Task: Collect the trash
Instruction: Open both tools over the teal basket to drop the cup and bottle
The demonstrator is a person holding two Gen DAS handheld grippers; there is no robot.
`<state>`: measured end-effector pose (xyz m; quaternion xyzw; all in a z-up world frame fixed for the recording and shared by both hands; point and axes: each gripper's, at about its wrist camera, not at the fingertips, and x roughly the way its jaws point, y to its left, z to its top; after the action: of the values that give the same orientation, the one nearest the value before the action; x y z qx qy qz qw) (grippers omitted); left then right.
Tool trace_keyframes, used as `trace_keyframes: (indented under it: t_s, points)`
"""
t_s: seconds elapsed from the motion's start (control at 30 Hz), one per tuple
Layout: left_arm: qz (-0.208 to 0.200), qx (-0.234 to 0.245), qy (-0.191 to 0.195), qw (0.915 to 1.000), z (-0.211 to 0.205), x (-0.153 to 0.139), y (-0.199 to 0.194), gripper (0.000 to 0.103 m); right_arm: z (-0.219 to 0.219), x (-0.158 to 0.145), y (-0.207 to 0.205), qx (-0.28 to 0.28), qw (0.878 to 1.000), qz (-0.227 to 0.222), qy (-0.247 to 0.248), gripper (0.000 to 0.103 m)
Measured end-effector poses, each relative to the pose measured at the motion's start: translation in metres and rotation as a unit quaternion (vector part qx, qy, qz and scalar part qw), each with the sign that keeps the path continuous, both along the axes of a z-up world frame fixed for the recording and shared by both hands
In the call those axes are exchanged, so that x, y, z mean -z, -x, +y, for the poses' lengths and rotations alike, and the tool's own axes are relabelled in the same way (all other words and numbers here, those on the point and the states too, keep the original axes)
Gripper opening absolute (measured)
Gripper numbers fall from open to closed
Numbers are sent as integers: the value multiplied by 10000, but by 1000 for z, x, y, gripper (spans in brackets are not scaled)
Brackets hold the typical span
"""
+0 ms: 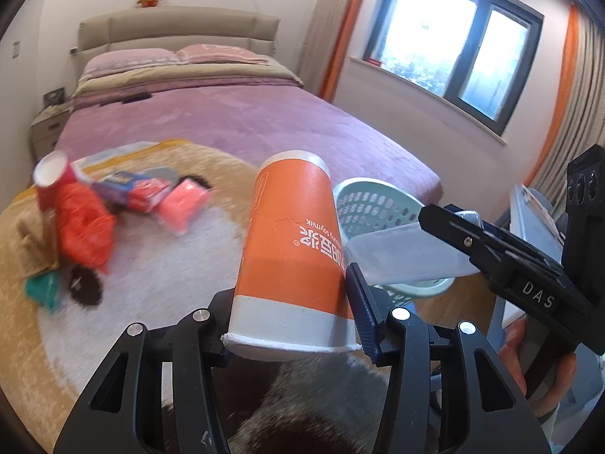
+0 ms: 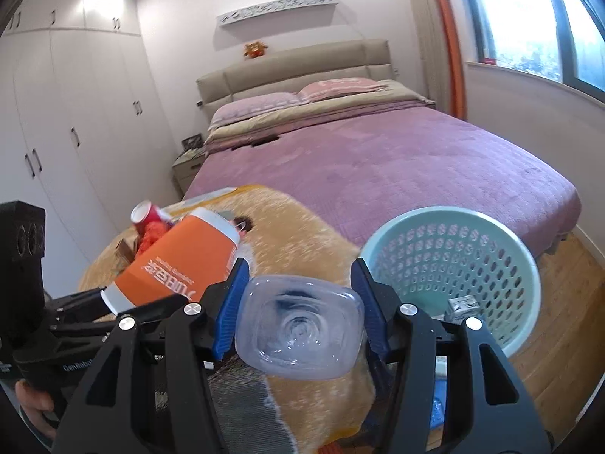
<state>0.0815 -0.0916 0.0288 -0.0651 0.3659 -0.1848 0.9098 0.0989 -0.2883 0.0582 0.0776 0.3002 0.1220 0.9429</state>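
Note:
My left gripper (image 1: pixel 293 314) is shut on an orange and white paper cup (image 1: pixel 291 249), held upside down above the blanket; the cup also shows in the right wrist view (image 2: pixel 177 261). My right gripper (image 2: pixel 298 302) is shut on a clear plastic bottle (image 2: pixel 300 331), seen from its base; in the left wrist view the bottle (image 1: pixel 401 255) hangs over the mint-green perforated basket (image 1: pixel 374 208). The basket (image 2: pixel 453 265) stands on the wood floor at the bed's foot. A trash pile lies on the blanket: a red cup (image 1: pixel 51 178), an orange bag (image 1: pixel 85 227), pink packets (image 1: pixel 181 204).
A tan and white blanket (image 1: pixel 151 265) covers the near part of the purple bed (image 1: pixel 245 121). Wardrobes (image 2: pixel 68 121) stand at the left, a nightstand (image 2: pixel 185 166) beside the bed, a window (image 1: pixel 453 45) at the right. A small item lies inside the basket (image 2: pixel 463 306).

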Motion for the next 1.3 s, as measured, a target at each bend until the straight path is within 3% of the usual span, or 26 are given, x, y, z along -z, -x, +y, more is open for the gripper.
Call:
trace_keyframes:
  t_s: [0.3, 0.53, 0.67, 0.9, 0.93, 1.13, 1.2, 1.27, 1.3]
  points:
    - [-47, 422, 1, 9991, -40, -4, -29, 47, -45, -12, -16, 622, 9980, -131, 47, 52]
    - [92, 801, 162, 9966, -78, 5, -68, 47, -87, -3, -35, 1260, 9920, -89, 79, 52]
    - [251, 931, 199, 9951, -103, 21, -93, 47, -106, 17, -50, 1677, 9856, 27, 201, 52]
    - [713, 1103, -38, 9913, -143, 67, -121, 46, -133, 82, -77, 2137, 9741, 741, 42, 52]
    - [758, 1116, -42, 9909, -146, 70, -123, 41, -135, 87, -78, 2166, 9731, 786, 27, 52]
    - [886, 1129, -35, 9896, -153, 81, -134, 42, -137, 111, -94, 2053, 9709, 1212, -234, 52]
    - [855, 1029, 9, 9910, -148, 81, -132, 48, -136, 114, -96, 1957, 9720, 1253, -348, 53]
    - [792, 933, 140, 9924, -139, 77, -127, 62, -139, 111, -90, 1942, 9730, 1156, -475, 58]
    - [742, 888, 163, 9931, -135, 74, -125, 63, -141, 109, -85, 2031, 9719, 1084, -485, 64]
